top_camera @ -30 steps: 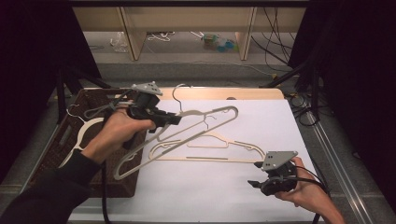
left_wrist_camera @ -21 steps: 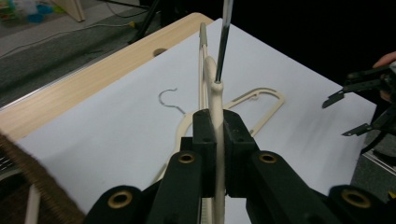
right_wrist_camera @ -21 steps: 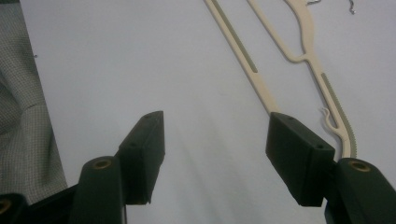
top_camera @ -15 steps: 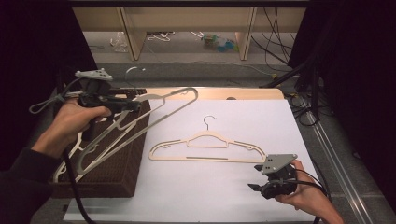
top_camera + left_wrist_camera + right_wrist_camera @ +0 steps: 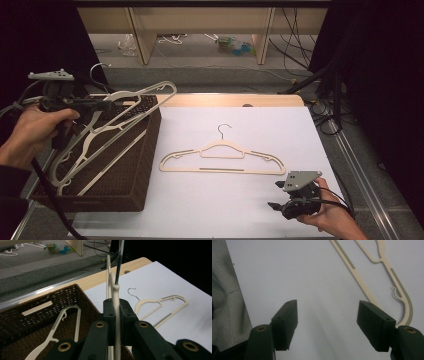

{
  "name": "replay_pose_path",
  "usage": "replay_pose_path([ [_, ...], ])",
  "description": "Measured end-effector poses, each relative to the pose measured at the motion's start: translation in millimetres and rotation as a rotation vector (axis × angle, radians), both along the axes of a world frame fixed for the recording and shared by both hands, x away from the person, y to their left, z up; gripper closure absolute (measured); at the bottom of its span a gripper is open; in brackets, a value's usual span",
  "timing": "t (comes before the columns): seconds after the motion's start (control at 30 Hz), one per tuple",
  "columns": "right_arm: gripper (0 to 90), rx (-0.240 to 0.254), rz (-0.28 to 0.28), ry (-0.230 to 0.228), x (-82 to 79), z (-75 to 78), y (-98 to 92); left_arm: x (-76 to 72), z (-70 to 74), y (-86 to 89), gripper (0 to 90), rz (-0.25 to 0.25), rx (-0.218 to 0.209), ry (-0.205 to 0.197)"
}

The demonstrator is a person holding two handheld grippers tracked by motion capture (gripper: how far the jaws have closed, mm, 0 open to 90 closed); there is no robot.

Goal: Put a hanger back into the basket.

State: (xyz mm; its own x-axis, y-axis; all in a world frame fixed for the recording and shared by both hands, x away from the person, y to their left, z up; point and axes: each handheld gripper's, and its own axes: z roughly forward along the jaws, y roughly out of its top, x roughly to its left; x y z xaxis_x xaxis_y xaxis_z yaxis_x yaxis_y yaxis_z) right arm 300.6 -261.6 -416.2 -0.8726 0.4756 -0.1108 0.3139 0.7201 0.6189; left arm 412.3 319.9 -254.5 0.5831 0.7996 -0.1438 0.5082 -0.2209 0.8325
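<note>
My left gripper (image 5: pixel 107 106) is shut on the neck of a cream plastic hanger (image 5: pixel 117 120) and holds it tilted over the brown wicker basket (image 5: pixel 137 170) at the table's left. In the left gripper view the neck (image 5: pixel 115 290) runs between the closed jaws of the left gripper (image 5: pixel 116 307), and another cream hanger (image 5: pixel 57 327) lies in the basket (image 5: pixel 32 305). A third hanger (image 5: pixel 223 146) lies flat on the white table top. My right gripper (image 5: pixel 274 196) rests near the front right edge. Its jaws have just been opening, and the right gripper (image 5: pixel 328 322) has nothing between them, beside the hanger's end (image 5: pixel 362 280).
A wooden strip (image 5: pixel 225 100) borders the table's far edge. Beyond it stand wooden shelf legs (image 5: pixel 145 35) with cables and small items on the floor. Dark stands and cables (image 5: pixel 335 95) run along the right side. Grey cloth (image 5: pixel 224 302) lies at the left of the right gripper view.
My left hand has carried the held hanger leftward, from above the table to above the basket. The right hand has stayed in place.
</note>
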Motion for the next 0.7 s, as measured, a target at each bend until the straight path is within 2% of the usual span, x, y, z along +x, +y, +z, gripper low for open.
replay_pose_path([
  [0.13,34.2,-0.004,-0.013,0.015,-2.0,-2.2,-1.5,2.2,-5.0,13.1,85.4,0.023,0.004,0.002],
  [0.2,34.2,-0.001,-0.003,0.009,-1.8,-3.4,-2.4,3.5,-7.8,19.1,85.4,0.033,0.017,-0.005],
  [0.3,34.3,-0.004,-0.009,0.017,-2.6,-3.4,-2.4,5.8,-12.4,29.9,85.4,0.051,0.03,0.004],
  [0.53,34.3,-0.005,-0.004,0.018,-2.5,-4.1,-2.1,9.0,-25.3,45.5,85.4,0.072,0.01,0.02],
  [0.57,34.3,-0.004,-0.016,0.03,-3.3,-3.7,-1.4,9.4,-26.9,47.9,85.4,0.075,0.006,0.022],
  [0.7,34.3,-0.007,0.0,0.019,-2.2,-5.2,-1.3,10.2,-30.7,56.5,85.5,0.076,-0.037,0.035],
])
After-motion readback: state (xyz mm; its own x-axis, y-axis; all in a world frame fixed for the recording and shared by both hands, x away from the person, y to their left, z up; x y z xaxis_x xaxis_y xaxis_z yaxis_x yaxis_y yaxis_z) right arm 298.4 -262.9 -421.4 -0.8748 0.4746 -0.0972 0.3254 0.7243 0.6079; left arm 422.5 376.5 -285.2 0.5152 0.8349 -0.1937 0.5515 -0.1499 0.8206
